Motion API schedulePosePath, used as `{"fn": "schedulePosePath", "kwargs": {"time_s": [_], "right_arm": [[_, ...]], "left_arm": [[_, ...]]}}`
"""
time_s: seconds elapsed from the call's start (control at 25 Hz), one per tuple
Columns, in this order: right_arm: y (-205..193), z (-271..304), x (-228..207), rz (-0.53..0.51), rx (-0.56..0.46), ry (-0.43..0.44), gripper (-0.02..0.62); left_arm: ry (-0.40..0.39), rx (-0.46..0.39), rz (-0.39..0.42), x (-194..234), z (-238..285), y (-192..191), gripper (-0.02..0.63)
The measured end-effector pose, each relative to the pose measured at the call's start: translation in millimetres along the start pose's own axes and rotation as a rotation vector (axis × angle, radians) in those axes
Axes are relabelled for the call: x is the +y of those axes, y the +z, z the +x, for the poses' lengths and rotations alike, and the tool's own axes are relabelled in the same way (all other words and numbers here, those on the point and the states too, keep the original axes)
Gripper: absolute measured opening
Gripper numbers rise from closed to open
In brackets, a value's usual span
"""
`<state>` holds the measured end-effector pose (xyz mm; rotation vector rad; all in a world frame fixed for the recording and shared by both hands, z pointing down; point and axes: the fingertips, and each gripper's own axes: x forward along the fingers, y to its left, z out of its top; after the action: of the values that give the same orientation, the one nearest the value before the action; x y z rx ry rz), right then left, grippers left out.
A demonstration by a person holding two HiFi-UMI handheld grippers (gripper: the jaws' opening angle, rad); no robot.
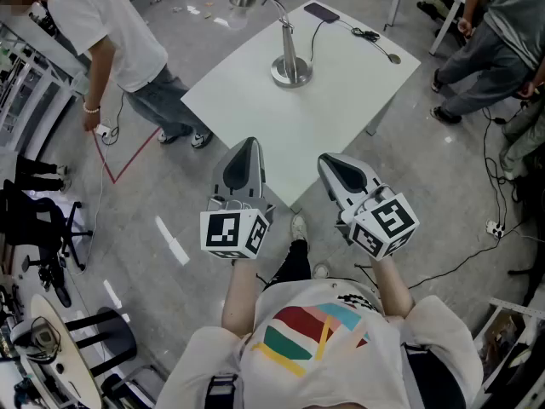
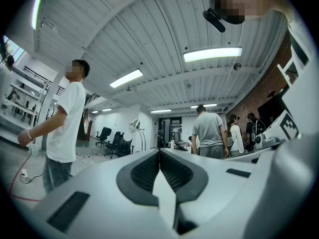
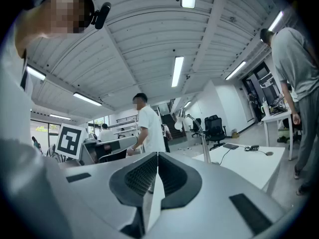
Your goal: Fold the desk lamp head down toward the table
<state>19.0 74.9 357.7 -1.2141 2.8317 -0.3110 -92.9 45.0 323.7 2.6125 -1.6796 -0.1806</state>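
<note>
White table fills the head view, lamp upright near its far edge; left gripper and right gripper hover by the near corner. Left gripper view: jaws pressed together, empty. Right gripper view: likewise clenched on nothing, lamp well ahead.

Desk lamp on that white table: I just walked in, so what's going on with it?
A person holds the left gripper and right gripper, both shut and empty, level at the near corner of the square white table. The silver gooseneck desk lamp stands on it untouched, head raised; folding hasn't started.
</note>
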Motion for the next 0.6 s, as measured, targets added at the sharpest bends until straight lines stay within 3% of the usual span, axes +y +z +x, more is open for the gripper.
{"fn": "schedulePosePath", "kwargs": {"time_s": [0.32,0.48,0.6], "right_arm": [[56,112,-52,-0.055,-0.037,-0.013,0.011],[68,153,-72,-0.081,-0.036,-0.003,0.012],[75,175,-82,-0.104,-0.04,0.025,0.012]], "left_arm": [[-0.035,-0.077,-0.005,86,102,43,0.048],[-0.081,-0.055,0.021,105,147,50,0.184],[-0.091,-0.054,0.098,115,180,68,0.21]]}}
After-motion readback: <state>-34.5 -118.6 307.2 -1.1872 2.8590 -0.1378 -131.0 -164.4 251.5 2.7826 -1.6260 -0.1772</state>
